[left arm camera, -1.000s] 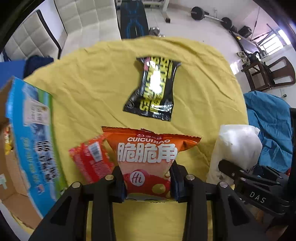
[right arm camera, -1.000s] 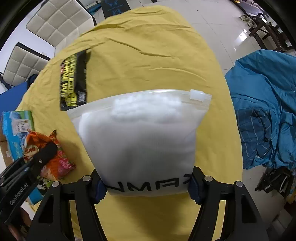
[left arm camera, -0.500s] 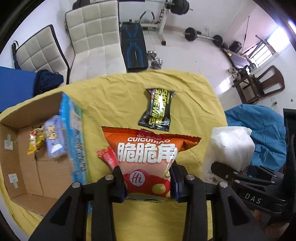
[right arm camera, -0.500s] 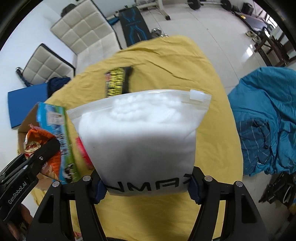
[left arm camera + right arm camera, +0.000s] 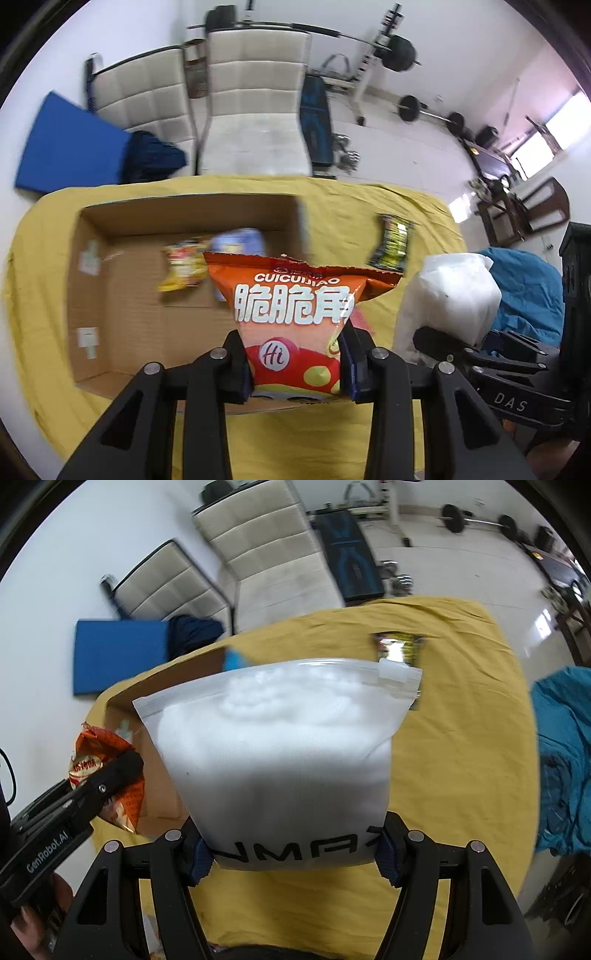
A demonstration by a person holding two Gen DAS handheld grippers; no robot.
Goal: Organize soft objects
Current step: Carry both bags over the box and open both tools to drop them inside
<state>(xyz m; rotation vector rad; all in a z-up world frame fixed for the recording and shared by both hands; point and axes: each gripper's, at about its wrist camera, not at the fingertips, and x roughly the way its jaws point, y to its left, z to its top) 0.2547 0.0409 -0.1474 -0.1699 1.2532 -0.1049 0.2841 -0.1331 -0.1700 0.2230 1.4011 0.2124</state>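
Note:
My left gripper [image 5: 297, 363] is shut on an orange snack bag [image 5: 295, 295] and holds it in the air over the near right part of an open cardboard box [image 5: 110, 295]. The box lies on the yellow tablecloth [image 5: 369, 435] and holds a yellow snack packet [image 5: 183, 264] and a pale blue packet [image 5: 240, 238]. My right gripper [image 5: 291, 856] is shut on a white zip bag of soft filling [image 5: 280, 760], raised above the cloth right of the box [image 5: 162, 775]. A black-and-yellow snack packet [image 5: 393, 240] lies on the cloth at the far right.
Two white padded chairs [image 5: 255, 110] stand behind the table. A blue mat [image 5: 66, 147] and dark cloth lie at the back left. A blue blanket [image 5: 565, 760] lies to the right. Weights and a bench stand on the floor beyond.
Both grippers rose and swung left with their bags. The left one now hangs over the open box, which has come fully into view; the red packet is hidden.

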